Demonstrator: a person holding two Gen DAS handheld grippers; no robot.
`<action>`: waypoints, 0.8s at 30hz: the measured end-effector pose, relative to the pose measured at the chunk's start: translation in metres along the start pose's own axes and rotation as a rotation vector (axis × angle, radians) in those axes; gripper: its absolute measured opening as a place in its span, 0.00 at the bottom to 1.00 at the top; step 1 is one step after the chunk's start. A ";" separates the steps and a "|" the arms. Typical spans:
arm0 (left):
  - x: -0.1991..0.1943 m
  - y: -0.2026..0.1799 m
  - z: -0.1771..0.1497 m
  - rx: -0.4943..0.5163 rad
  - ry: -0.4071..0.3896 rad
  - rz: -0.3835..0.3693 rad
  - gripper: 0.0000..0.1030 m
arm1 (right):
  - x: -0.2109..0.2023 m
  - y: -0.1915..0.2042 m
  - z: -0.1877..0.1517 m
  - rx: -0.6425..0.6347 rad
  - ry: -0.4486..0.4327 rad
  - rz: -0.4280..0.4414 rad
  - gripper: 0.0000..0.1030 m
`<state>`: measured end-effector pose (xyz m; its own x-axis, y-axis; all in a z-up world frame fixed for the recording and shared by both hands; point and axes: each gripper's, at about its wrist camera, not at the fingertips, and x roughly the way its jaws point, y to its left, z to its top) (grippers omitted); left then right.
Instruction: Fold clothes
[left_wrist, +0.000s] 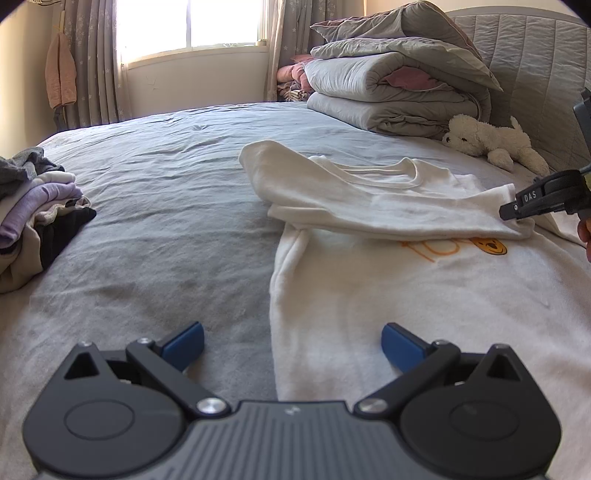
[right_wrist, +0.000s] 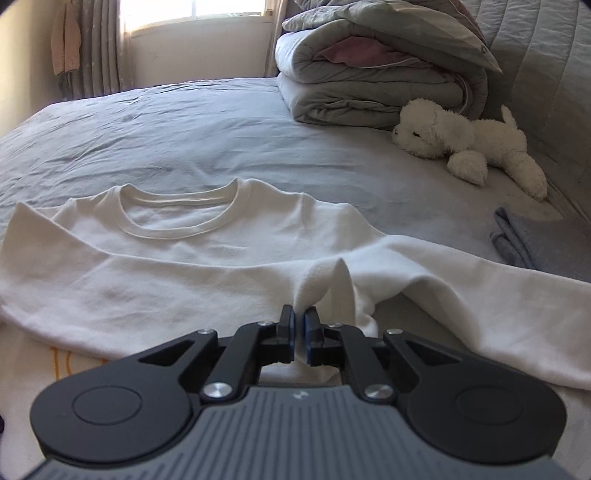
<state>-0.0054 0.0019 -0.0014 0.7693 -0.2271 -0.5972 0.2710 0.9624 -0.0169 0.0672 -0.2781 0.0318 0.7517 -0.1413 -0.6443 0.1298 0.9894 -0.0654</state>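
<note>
**Desk:** What is the right gripper doing?

**Photographer:** Its blue pads are pressed together on a pinch of white cloth, the cuff end of a sleeve of the white sweatshirt. The fabric puckers into a ridge right above the pads. In the left wrist view the same gripper holds that sleeve laid across the chest, just above an orange printed graphic.

**Desk:** And the left gripper?

**Photographer:** Spread wide, holding nothing, hovering low over the sweatshirt's lower side edge where it meets the grey bedsheet.

**Desk:** Where does the garment lie?

**Photographer:** Face up on the bed, round collar toward the window, the other sleeve trailing off to the right in the right wrist view.

**Desk:** How will it handle?

**Photographer:** Soft, light and thick, by the look of it; it should drape and bunch rather than hold a crease, and slide little on the sheet. The cuff, hem corners and shoulder seams look like the safest places to grip.

**Desk:** Surroundings?

**Photographer:** A pile of clothes at the left, folded duvets and a white plush dog by the headboard, a small grey cloth at the right.
</note>
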 end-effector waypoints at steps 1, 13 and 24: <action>0.000 0.000 0.000 0.000 0.000 0.000 1.00 | 0.000 0.000 0.000 -0.001 0.000 0.000 0.07; 0.000 0.000 0.000 0.000 0.000 0.000 1.00 | -0.005 -0.001 0.002 0.006 -0.021 0.004 0.07; 0.000 0.000 0.000 0.000 0.000 0.000 1.00 | -0.010 -0.005 0.008 0.014 -0.041 0.004 0.07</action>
<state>-0.0053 0.0022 -0.0016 0.7693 -0.2272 -0.5971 0.2711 0.9624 -0.0168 0.0644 -0.2824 0.0443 0.7782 -0.1393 -0.6123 0.1361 0.9893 -0.0522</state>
